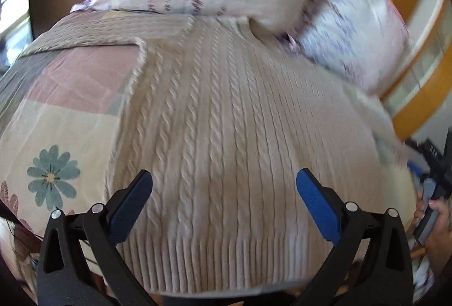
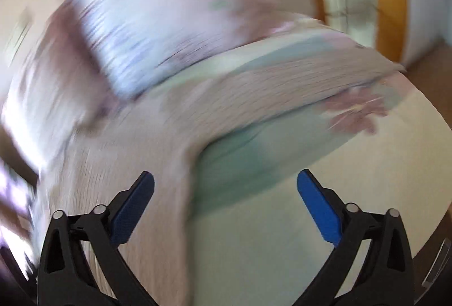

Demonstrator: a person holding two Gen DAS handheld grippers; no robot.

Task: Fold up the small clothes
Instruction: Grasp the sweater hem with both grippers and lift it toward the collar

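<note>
Each claw (image 1: 224,184) (image 2: 225,184) has black arms with silver screws and blue pads; bare skin shows at four o'clock.

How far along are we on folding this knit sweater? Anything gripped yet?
Done: the cream cable-knit sweater lies spread flat on the floral bedspread, hem nearest the camera, one sleeve stretched out sideways. In hand: nothing; the left claw and right claw are both open, above the fabric. Left: all folds; none is visible yet. The right wrist view is too motion-blurred for detail.

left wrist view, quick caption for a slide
Open left gripper above a cream cable-knit sweater spread on a floral bedsheet.
</note>
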